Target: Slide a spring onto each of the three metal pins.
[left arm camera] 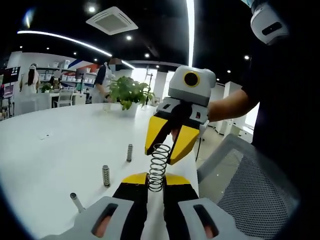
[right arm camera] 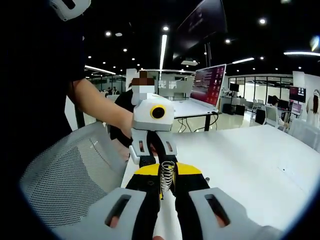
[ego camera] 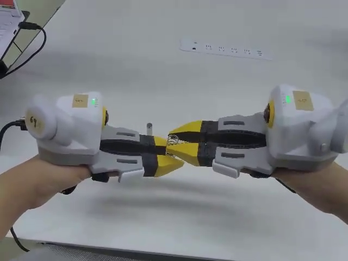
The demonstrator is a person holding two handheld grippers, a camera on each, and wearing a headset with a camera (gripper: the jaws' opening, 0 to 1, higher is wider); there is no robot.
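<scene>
A: Status?
B: Third spring (left arm camera: 158, 167) in the air near the bare pin (left arm camera: 76, 201). Left gripper (left arm camera: 156, 178) clamped on one end; right gripper (left arm camera: 161, 157) around the other, bite unclear.
A: Next we line it up over that pin.

Silvery coil spring (left arm camera: 158, 167) stands upright at lower centre. Left of it, farther pin (left arm camera: 129, 152) and nearer pin (left arm camera: 105, 175) wear springs (apparently); bare pin (left arm camera: 76, 201) leans lower left.
</scene>
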